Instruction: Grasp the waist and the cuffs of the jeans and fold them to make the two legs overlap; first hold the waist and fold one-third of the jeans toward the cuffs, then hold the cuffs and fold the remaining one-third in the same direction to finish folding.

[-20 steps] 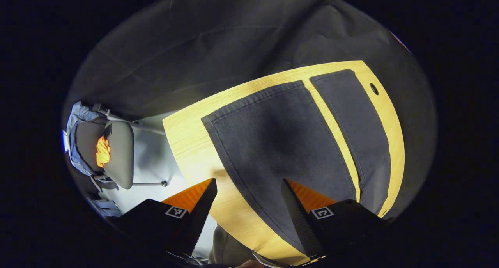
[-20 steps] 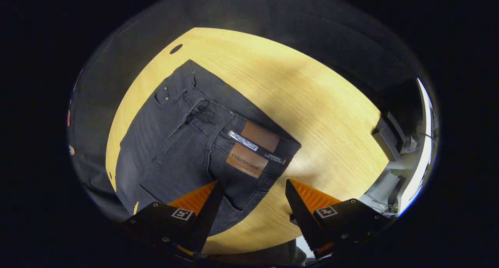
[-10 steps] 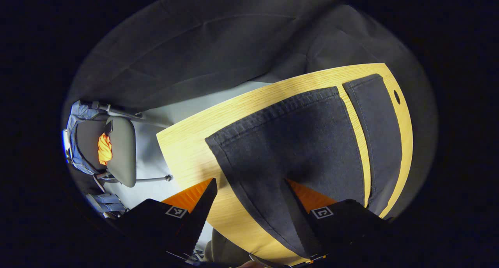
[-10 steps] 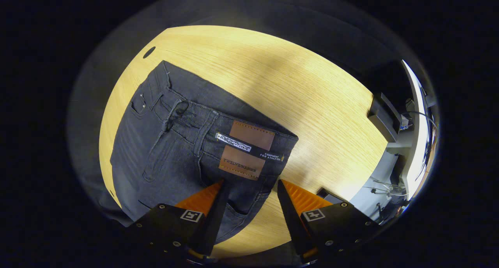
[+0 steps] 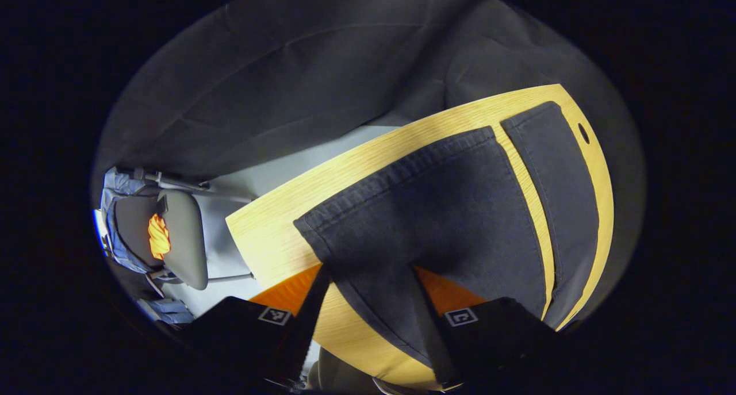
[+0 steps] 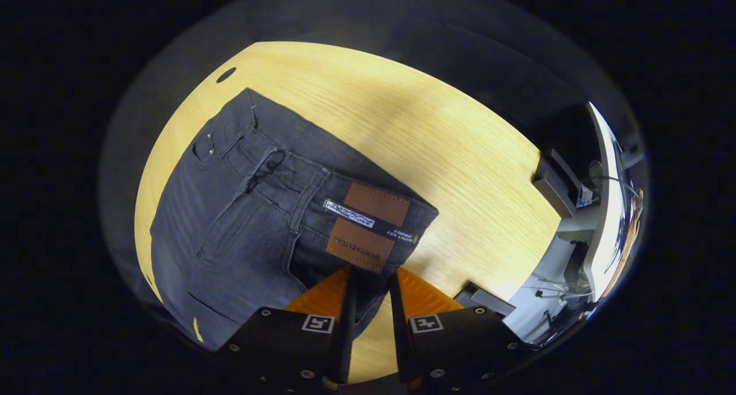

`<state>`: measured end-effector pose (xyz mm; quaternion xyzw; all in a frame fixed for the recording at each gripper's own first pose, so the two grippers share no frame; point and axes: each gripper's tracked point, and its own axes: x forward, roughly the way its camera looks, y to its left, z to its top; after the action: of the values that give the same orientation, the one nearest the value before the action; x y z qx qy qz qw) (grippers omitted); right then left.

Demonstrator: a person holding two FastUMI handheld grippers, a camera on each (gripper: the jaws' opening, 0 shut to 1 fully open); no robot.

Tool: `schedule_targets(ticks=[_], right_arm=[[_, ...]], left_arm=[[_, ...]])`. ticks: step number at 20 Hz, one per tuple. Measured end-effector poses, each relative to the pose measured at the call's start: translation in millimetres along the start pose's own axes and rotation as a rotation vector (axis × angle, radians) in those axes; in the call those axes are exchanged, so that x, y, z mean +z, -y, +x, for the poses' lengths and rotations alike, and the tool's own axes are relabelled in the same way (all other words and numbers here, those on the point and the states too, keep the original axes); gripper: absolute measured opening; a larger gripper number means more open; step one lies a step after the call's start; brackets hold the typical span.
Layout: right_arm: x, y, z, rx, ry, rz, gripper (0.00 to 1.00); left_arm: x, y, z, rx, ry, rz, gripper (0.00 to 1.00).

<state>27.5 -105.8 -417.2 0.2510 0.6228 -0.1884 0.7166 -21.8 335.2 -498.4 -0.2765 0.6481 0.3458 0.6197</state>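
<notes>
The jeans (image 6: pixel 241 211) lie flat on the table (image 6: pixel 460 153), near cuff at its near edge. Your right gripper (image 6: pixel 371 286) is nearly closed at the waistband; your left gripper (image 5: pixel 368 280) straddles the cuff (image 5: pixel 397 171), jaws apart. Denim is heavy, limp: pinch hems.

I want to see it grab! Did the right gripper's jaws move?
Yes. The right gripper narrowed its jaws around the jeans waist edge, below the leather patch.

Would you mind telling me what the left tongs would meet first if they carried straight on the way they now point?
Most likely the near leg cuff of the jeans: the left tongs already straddle its hem edge on the table, open. Depth is uncertain, so contact may already have begun.
</notes>
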Motion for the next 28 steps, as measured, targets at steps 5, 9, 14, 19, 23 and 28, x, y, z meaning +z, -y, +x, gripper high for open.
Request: schedule_targets(ticks=[5, 9, 14, 19, 23, 28], right_arm=[[1, -7, 0, 0.144, -0.019, 0.099, 0.15], [4, -15, -6, 0.292, 0.004, 0.228, 0.06], [14, -17, -24, 0.396, 0.1, 0.305, 0.06], [29, -26, -45, 0.481, 0.152, 0.337, 0.06], [46, -49, -73, 0.53, 0.189, 0.371, 0.06], [63, -76, -93, 0.542, 0.219, 0.387, 0.06]], left_arm=[[4, 9, 2, -0.117, 0.021, -0.032, 0.01], [15, 12, -9, -0.198, 0.104, 0.047, 0.01], [25, 26, -39, -0.289, 0.163, 0.08, 0.01], [49, 55, -79, -0.408, 0.212, 0.068, 0.01], [73, 90, -100, -0.47, 0.238, 0.084, 0.01], [104, 127, -96, -0.522, 0.229, 0.11, 0.01]])
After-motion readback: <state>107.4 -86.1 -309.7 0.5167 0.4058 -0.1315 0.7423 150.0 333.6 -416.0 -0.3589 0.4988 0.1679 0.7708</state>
